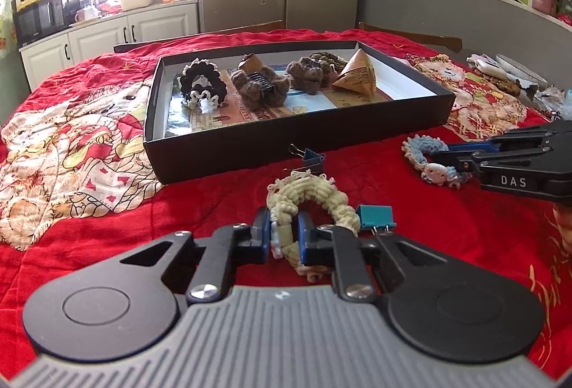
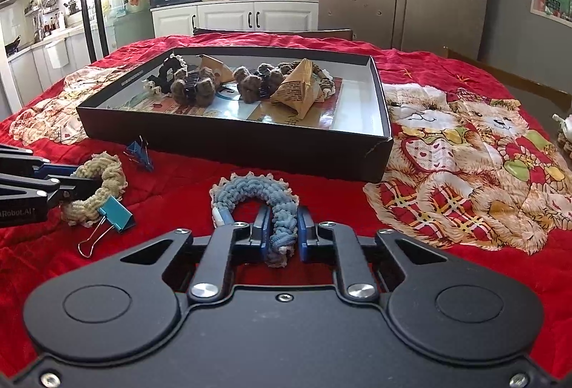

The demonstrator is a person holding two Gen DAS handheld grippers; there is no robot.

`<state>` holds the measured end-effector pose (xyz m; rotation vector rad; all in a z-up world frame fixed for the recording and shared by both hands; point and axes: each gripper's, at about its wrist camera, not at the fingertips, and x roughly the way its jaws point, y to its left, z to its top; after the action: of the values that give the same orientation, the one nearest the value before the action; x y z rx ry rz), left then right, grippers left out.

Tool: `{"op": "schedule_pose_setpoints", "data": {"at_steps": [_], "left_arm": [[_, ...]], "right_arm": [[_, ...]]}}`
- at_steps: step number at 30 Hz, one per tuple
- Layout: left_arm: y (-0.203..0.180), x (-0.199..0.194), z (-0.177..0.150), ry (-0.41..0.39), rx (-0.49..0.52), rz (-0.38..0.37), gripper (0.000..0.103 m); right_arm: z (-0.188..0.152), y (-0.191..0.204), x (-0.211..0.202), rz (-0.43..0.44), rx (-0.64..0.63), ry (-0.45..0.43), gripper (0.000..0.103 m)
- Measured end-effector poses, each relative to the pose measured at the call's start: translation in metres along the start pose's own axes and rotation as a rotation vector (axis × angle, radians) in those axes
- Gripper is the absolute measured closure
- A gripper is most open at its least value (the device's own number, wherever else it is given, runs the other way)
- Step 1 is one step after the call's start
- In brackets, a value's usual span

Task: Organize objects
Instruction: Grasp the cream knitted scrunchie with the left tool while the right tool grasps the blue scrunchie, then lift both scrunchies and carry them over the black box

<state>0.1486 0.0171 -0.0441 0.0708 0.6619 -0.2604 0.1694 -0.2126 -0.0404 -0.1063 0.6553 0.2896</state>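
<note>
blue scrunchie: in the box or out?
Out. The blue scrunchie lies on the red cloth in front of the black box, pinched between the right tongs.

A cream crocheted scrunchie [image 1: 311, 198] lies on the red-covered surface [image 1: 214, 202], one side pinched, with a teal binder clip [image 1: 374, 216] touching it. Well to its right lies a blue crocheted scrunchie [image 2: 264, 205], also pinched at one side. Behind them sits a shallow black box [image 1: 228, 152] holding a black scrunchie [image 1: 200, 84], brown knitted pieces [image 1: 261, 89] and folded paper pyramids [image 1: 357, 75].
</note>
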Motion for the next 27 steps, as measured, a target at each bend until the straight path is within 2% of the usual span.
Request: {"op": "schedule_pose_setpoints", "data": {"at_steps": [14, 27], "left_arm": [[0.003, -0.002, 0.001, -0.008, -0.028, -0.017, 0.089], [-0.002, -0.013, 0.003, -0.035, -0.007, -0.008, 0.089]], "right_arm": [[-0.001, 0.0, -0.002, 0.01, 0.002, -0.017, 0.092], [0.0, 0.005, -0.012, 0.037, -0.023, -0.049, 0.092]]}}
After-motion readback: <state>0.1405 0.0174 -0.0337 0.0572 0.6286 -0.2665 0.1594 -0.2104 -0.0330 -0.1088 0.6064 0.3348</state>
